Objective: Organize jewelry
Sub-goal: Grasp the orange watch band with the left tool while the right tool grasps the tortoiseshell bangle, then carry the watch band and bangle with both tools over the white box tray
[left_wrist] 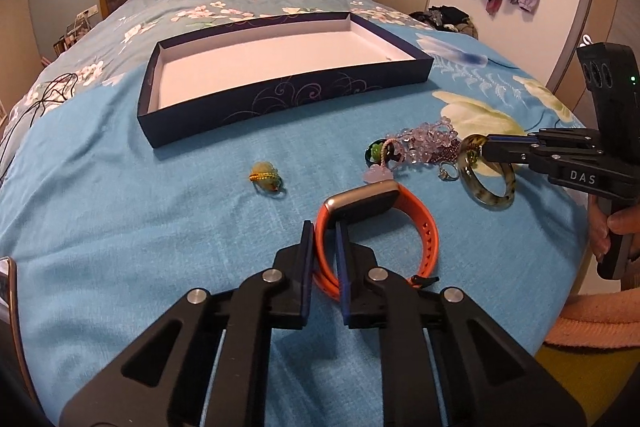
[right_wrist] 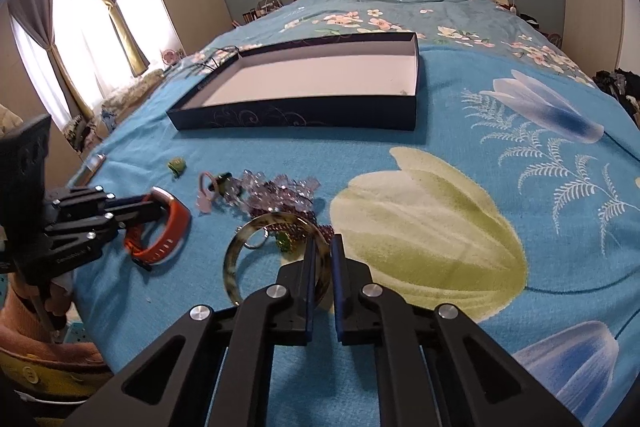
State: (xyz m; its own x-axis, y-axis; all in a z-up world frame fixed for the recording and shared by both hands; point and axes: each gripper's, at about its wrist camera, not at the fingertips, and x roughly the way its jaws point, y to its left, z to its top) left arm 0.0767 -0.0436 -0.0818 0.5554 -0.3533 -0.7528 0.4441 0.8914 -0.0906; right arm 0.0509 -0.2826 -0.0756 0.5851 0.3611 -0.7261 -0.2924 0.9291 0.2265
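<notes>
Left claw [left_wrist: 324, 239]: its two fingers are closed around the orange strap of the watch [left_wrist: 376, 223]. One finger is outside the loop and one is inside.
Watch: it lies on the bed [left_wrist: 160, 227], near the front edge. The strap looks soft and bendy, so it may flop when lifted. The shiny face part looks hard and heavier, so the watch may tip that way. The strap close to the face looks like the best place to hold.
Right claw [right_wrist: 322, 251]: its fingers pinch the rim of the bangle [right_wrist: 236, 259], one finger on each side of the ring.
Bangle: it rests on the bed, just beside the beads [right_wrist: 280, 193] and touching a small ring [right_wrist: 256, 241]. It looks stiff, smooth and glassy. It could slip or crack if dropped, so a firm, gentle hold across the rim seems right.
Beads: a loose purple pile. They look floppy and may tangle or drag along.
Other bits: a pink charm [left_wrist: 376, 173], a green piece [left_wrist: 376, 149] and a yellow knot charm [left_wrist: 266, 177] lie apart. All look tiny and light.
Box [left_wrist: 280, 99]: dark, open, white inside, farther up the bed. Nothing big is in it yet.
</notes>
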